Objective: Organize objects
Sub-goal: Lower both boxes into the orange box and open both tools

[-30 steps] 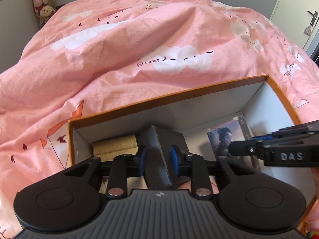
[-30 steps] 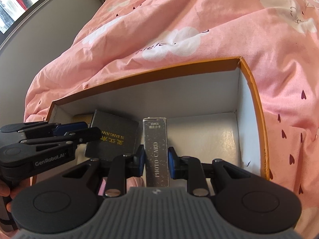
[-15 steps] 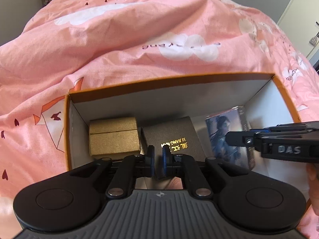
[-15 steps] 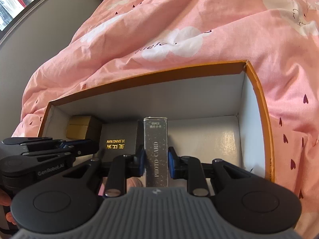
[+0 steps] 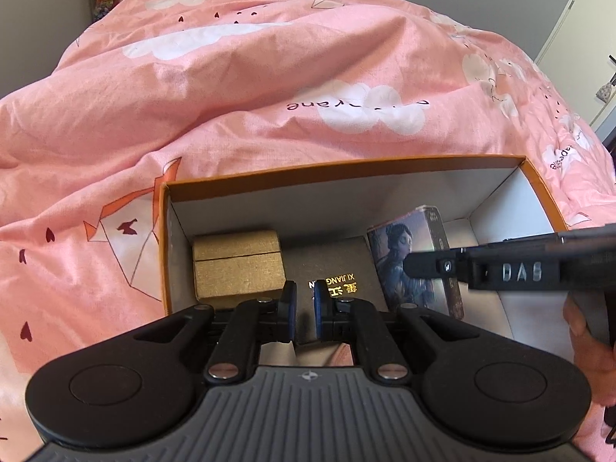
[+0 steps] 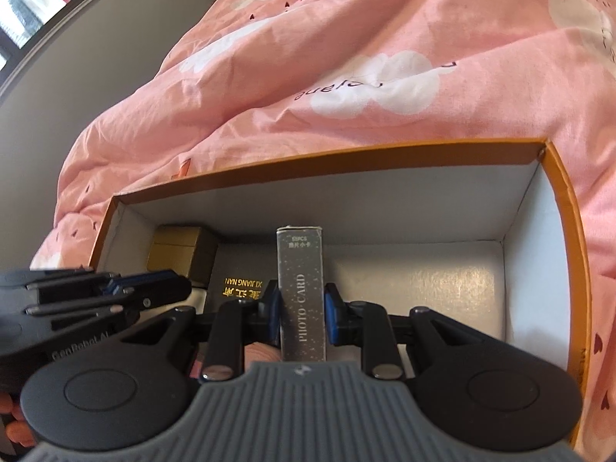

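Inside the orange-rimmed box [image 6: 566,208] on the pink duvet [image 5: 231,115], my right claw [image 6: 301,313] grips the upright photo card box [image 6: 302,292]. My left claw [image 5: 301,310] is clenched on nothing above the flat black box [image 5: 327,265], beside the gold box [image 5: 236,263].

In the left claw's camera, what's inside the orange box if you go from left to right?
Gold box → black box with gold letters → photo card box, gripped by the right claw.
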Tool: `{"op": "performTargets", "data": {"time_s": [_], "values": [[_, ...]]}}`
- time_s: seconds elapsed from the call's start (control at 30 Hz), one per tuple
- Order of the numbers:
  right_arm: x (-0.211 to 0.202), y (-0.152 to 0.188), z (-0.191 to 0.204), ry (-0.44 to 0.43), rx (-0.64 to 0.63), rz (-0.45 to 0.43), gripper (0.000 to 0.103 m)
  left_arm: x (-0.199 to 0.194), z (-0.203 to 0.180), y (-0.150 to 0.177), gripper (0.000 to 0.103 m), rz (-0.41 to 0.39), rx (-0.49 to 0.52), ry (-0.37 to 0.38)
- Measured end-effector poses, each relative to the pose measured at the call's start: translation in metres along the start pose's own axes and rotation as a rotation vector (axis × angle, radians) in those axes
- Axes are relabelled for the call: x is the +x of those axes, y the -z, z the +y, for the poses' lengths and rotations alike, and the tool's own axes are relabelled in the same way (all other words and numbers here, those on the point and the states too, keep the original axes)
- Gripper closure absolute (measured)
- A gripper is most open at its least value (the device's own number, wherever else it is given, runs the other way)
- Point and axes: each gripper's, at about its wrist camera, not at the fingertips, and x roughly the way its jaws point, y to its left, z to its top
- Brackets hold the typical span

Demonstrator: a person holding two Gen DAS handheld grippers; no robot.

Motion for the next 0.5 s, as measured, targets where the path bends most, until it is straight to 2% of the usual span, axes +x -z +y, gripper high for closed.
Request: {"op": "performTargets", "data": {"time_s": [0.17,0.33,0.5], "values": [[0.011,-0.007,-0.025,-0.067,0.135,0.041,0.079,0.003,-0.002,0.003,0.094,0.012,0.002,0.016],[0.021,-0.008,-0.034,-0.086,0.169,0.061,0.079,0.008,-0.006,0.005,0.094,0.033,0.010,0.022],[0.025,-0.010,-0.027,-0.008,0.112,0.070,0.071,0.010,-0.008,0.008,0.094,0.047,0.013,0.019]]}}
